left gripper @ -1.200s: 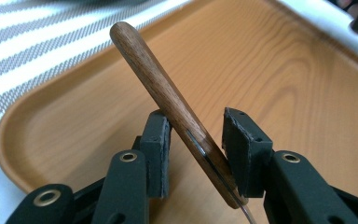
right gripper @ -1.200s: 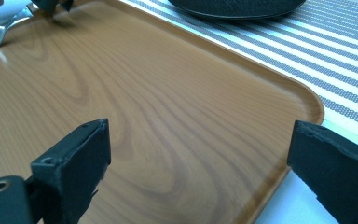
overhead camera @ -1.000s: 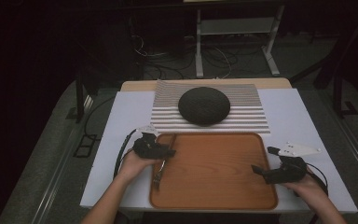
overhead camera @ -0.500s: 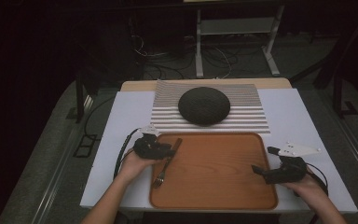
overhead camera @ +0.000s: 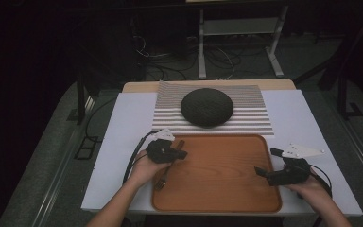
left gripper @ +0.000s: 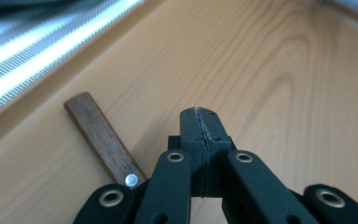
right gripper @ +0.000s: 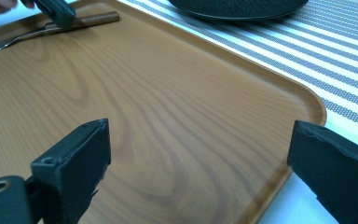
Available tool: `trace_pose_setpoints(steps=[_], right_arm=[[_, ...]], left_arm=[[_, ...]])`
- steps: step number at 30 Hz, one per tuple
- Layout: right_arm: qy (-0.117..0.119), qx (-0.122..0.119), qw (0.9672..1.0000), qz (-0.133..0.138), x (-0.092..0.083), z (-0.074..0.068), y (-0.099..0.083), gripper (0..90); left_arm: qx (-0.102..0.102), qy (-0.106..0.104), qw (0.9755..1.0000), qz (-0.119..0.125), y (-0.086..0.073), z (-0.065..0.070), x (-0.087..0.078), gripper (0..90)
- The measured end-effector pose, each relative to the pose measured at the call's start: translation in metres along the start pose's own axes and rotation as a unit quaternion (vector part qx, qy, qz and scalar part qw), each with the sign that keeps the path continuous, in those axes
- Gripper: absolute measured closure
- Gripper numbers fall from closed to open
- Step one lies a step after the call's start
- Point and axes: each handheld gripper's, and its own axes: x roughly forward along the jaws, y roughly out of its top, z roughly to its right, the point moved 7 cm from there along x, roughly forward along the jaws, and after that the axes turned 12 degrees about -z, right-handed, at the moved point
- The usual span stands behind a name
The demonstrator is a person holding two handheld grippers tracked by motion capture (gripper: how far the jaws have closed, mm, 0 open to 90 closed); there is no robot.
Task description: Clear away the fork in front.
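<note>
Shifted since the earlier frames: left gripper (overhead camera: 183, 154), carried slightly onward over the tray (overhead camera: 227, 189); its jaws, just closed, are pressed together with nothing between them. Fork (overhead camera: 164, 176): laid flat at the tray's left edge, wooden handle (left gripper: 103, 137) just left of the shut jaws in the left gripper view, tines toward the person. Right gripper (overhead camera: 263, 163): held at the tray's right edge, jaws spread wide, nothing between them. Dark bowl (overhead camera: 207, 107): upturned on a striped mat (overhead camera: 250, 118) beyond the tray.
</note>
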Motion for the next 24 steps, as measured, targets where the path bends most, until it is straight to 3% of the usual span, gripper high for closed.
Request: trace_pose_setpoints(steps=[3,8,20,24], right_arm=[[0.002,-0.001,1.0,0.0,0.0,0.001,-0.001,6.1],[0.0,0.0,1.0,0.004,-0.002,0.002,0.001,6.1],[-0.002,-0.008,1.0,-0.001,0.0,-0.001,0.002,6.1],[-0.002,-0.007,1.0,-0.001,0.0,-0.001,0.002,6.1]], left_arm=[[0.0,0.018,0.9997,-0.017,-0.003,-0.006,0.004,89.0],[-0.011,0.035,0.9992,-0.015,-0.008,-0.016,-0.001,88.8],[-0.031,0.058,0.9977,-0.018,-0.025,-0.031,-0.017,88.1],[-0.038,0.052,0.9978,-0.013,-0.03,-0.033,-0.022,87.1]])
